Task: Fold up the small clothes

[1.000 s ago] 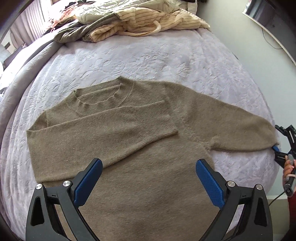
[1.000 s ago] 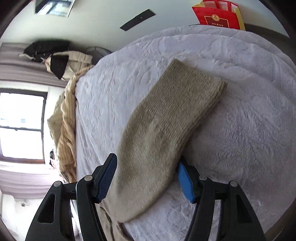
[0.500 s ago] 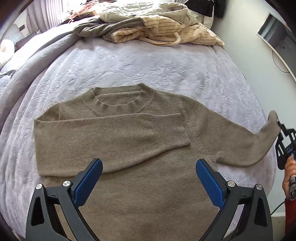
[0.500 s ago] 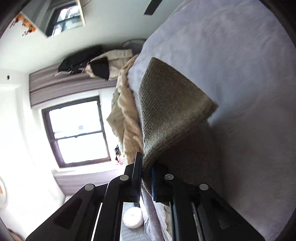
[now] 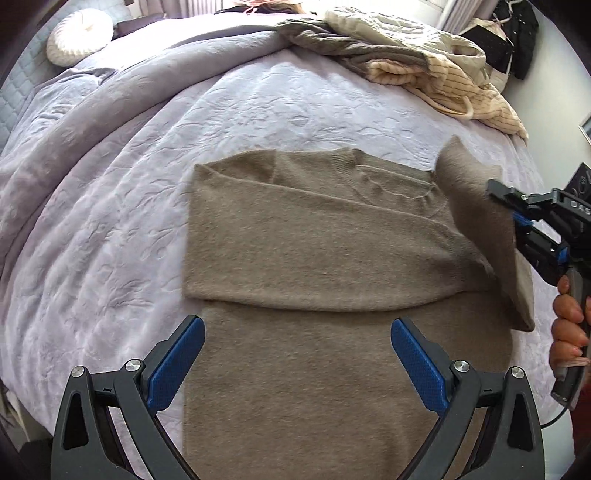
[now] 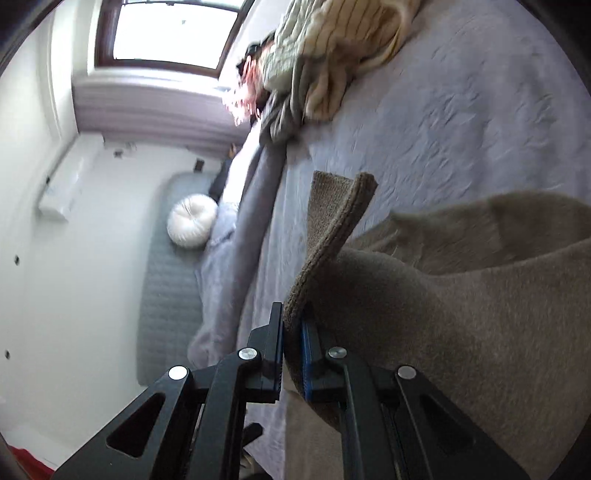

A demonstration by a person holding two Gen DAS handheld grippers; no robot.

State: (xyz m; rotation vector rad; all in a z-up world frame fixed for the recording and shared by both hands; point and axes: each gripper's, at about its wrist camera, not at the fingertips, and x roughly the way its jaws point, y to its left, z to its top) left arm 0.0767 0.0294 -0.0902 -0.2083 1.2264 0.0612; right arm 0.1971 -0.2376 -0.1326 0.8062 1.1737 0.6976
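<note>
While the brown sweater (image 5: 325, 258) lay flat near the middle of the lavender bedspread (image 5: 122, 192), one of its sleeves was already folded across the chest, cuff toward three o'clock in the left wrist view. The other sleeve (image 5: 480, 229) stood lifted off the bed at about three o'clock of the sweater, its ribbed cuff (image 6: 332, 225) pointing up. The right gripper (image 6: 293, 350) was clenched on that sleeve, the knit pinched tightly between its two pads, and a hand (image 5: 569, 325) gripped its handle at the right edge of the left wrist view. In the right wrist view, which was rolled sideways and blurred, the sleeve draped off toward four o'clock and hid part of the sweater's body.

The left gripper (image 5: 295, 365) hung released above the sweater's lower half, at six o'clock of the picture, its blue pads (image 5: 173, 365) wide apart with nothing between them. Whether it touched the fabric I could not tell.

At one o'clock from the sweater, well apart from it, a pile of clothes (image 5: 424, 70) sat on the far edge of the bed, with a cream striped piece on top. At eleven o'clock, near the head of the bed, lay a round white cushion (image 5: 79, 37). A window (image 6: 173, 33) showed at the top of the right wrist view.
</note>
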